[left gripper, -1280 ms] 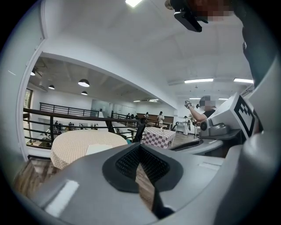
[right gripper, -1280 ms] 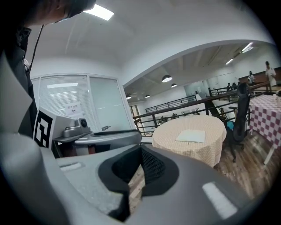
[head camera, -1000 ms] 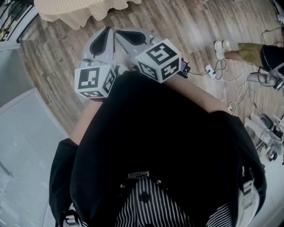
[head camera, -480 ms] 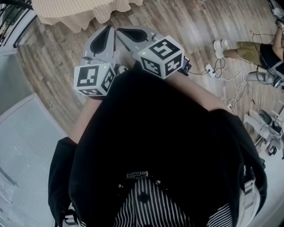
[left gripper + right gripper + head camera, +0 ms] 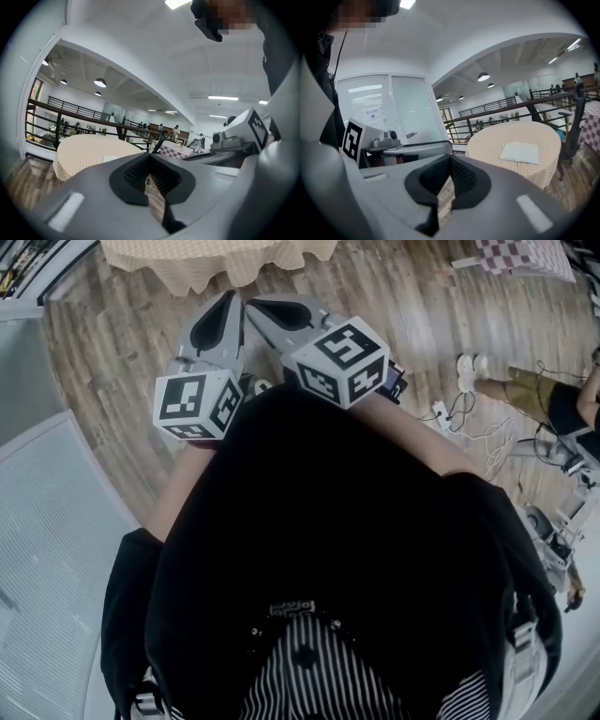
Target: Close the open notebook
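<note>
**Both grippers closed and empty, notebook across the room on the round table**

We held the two grippers close against our chest, side by side, both pointing out over the wooden floor [image 5: 122, 362]. In the head view the left gripper [image 5: 221, 307] and the right gripper [image 5: 270, 311] lay almost touching at their tips. Each one's marker cube sat just in front of our black top [image 5: 328, 521].

In the left gripper view the left gripper's [image 5: 150, 158] jaws met at the tips with nothing between them, and only floor showed through the gap behind the pads. The right gripper [image 5: 451, 161] looked the same in its own view: jaws together and empty.

The notebook [image 5: 520, 152] lay flat on the round table [image 5: 497, 136], which was covered in a beige checked cloth. It was well apart from both grippers, and its pale surface faced up. We could not make out from here whether it was open. A black chair [image 5: 574, 126] stood just beside that table. A second table with a red-and-white checked cloth [image 5: 176, 149] stood further back, near a dark railing [image 5: 70, 115]. At the right edge of the head view another person [image 5: 525, 395] sat on the floor among loose cables [image 5: 487, 432].
</note>
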`<action>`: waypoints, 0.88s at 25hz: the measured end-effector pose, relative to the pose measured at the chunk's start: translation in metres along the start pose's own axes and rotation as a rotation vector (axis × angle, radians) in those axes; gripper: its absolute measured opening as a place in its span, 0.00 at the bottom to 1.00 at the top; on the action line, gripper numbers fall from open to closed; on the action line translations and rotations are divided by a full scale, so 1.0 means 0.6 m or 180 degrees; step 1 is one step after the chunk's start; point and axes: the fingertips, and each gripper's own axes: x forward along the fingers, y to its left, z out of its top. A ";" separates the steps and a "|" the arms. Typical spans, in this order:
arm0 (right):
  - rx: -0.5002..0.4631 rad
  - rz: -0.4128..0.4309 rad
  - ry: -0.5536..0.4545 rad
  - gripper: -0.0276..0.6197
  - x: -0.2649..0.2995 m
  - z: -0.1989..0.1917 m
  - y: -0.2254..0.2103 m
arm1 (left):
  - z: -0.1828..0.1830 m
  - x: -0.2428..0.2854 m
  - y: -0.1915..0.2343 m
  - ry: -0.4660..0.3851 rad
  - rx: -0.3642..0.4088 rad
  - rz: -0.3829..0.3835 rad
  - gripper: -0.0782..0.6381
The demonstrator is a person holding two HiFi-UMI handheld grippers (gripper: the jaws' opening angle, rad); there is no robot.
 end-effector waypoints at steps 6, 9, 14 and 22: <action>-0.0071 0.0026 -0.0036 0.04 0.057 0.047 -0.067 | 0.017 0.074 0.050 0.0095 0.0067 0.0084 0.09; -0.0088 0.0034 -0.0059 0.04 0.074 0.078 -0.114 | 0.041 0.123 0.063 0.0079 0.0131 0.0121 0.09; -0.0026 0.0088 -0.0072 0.04 0.080 0.110 -0.188 | 0.060 0.203 0.063 0.0121 0.0150 0.0128 0.09; 0.0032 0.0231 -0.0047 0.04 0.097 0.146 -0.253 | 0.082 0.274 0.077 0.0162 0.0099 0.0222 0.09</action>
